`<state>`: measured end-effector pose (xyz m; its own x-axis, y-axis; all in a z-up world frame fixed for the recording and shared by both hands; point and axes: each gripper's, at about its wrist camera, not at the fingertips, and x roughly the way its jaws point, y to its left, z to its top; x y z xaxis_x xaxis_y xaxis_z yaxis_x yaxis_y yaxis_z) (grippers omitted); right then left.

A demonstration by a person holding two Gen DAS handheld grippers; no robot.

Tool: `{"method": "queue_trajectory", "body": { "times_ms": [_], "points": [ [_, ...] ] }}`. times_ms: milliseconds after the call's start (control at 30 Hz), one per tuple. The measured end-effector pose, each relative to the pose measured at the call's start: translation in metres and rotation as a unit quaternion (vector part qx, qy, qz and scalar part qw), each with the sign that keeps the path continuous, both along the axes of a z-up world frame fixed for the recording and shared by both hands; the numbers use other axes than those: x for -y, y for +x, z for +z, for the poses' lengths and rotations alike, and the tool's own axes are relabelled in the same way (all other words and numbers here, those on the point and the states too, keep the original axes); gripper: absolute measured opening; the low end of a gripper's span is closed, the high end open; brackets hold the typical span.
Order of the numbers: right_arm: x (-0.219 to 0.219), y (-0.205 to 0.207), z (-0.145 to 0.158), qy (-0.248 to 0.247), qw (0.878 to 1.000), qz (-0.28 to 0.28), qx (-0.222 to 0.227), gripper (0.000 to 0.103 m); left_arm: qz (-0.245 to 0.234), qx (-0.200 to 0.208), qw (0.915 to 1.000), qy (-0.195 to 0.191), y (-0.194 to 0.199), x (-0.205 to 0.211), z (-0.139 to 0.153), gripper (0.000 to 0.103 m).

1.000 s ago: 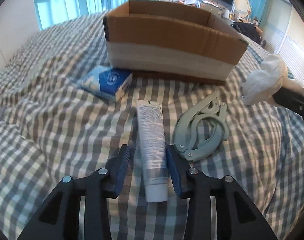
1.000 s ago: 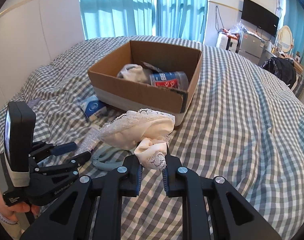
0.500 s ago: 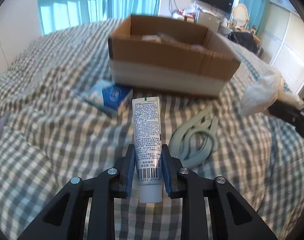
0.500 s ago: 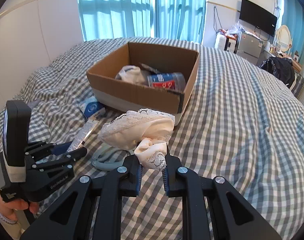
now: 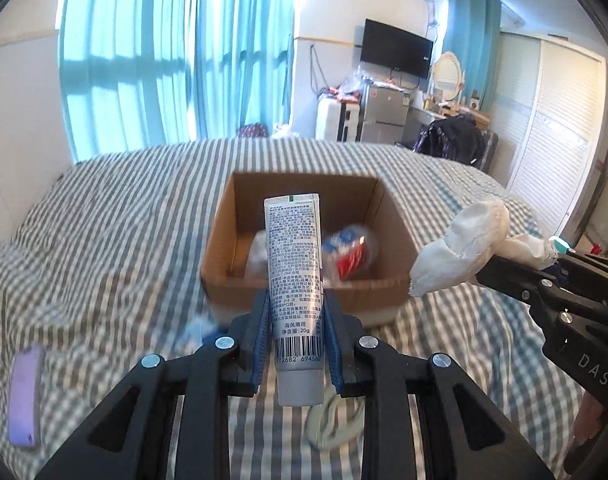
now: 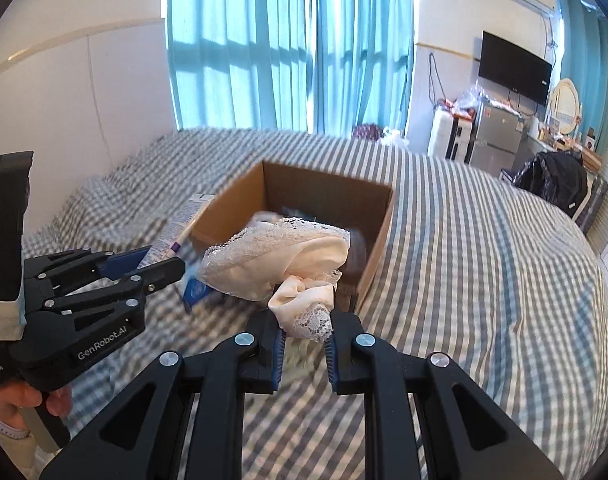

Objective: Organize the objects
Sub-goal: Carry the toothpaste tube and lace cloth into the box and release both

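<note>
— Two things are up in the air at once. The left gripper (image 5: 295,334) has a tube (image 5: 293,276) pinched between its blue pads, low on the body near the cap, so the flat crimped end sticks up and forward.

— Its jaws have just been closing, haven't they?

— Yes, and now they sit narrow and tight on the tube. I'd guess the low hold is deliberate: most of the tube leads the way, pointing at the box (image 5: 304,280).

— And the other one?

— The right gripper (image 6: 304,344) is nearly closed on a bunched tail of a lacy cloth (image 6: 279,256). The rest of it billows out ahead, hanging free over the near wall of the box (image 6: 378,240).

— Why both over there?

— The box is the collecting spot, I think. It sits open on the bed (image 6: 484,260), and a red-and-blue can (image 5: 350,254) and something white, blurred, already lie inside. Both grippers are angled down toward its mouth, side by side, the cloth to the right of the tube.

— Anything left out?

— A pale green hanger (image 5: 334,426) lies on the bed under the left gripper, a blue packet (image 6: 197,292) sits just outside the box, partly hidden, and a purple block (image 5: 23,396) lies well off to the left. Those look like later trips.

— Any risk?

— The loose cloth could snag on the cardboard rim, I'd say. The tube looks secure.
</note>
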<state>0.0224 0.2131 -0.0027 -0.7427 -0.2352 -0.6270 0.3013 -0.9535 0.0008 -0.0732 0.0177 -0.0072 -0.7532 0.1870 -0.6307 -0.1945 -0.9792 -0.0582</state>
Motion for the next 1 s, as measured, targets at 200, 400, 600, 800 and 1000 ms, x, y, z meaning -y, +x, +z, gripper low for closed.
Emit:
{"method": "queue_trajectory", "body": {
  "times_ms": [200,400,600,800,1000],
  "points": [
    [0.001,-0.038,0.018,-0.003,1.0,-0.001,-0.02,0.016,0.005,-0.006,1.0,0.004,-0.047,0.001,0.006,0.025],
    [0.002,-0.093,0.017,-0.014,1.0,-0.006,-0.022,0.016,0.006,-0.006,1.0,0.001,-0.094,0.003,0.0,0.025],
    [0.011,-0.15,0.0,-0.014,1.0,-0.006,-0.008,0.016,-0.001,0.007,1.0,-0.006,-0.137,-0.003,-0.019,0.025],
    [0.02,-0.195,-0.033,-0.019,1.0,-0.009,0.023,0.016,-0.009,0.031,0.9994,-0.015,-0.161,-0.01,-0.049,0.025],
    [0.021,-0.212,-0.065,-0.015,0.999,-0.009,0.05,0.016,-0.014,0.051,0.9984,-0.018,-0.169,-0.012,-0.073,0.025]
  ]
}}
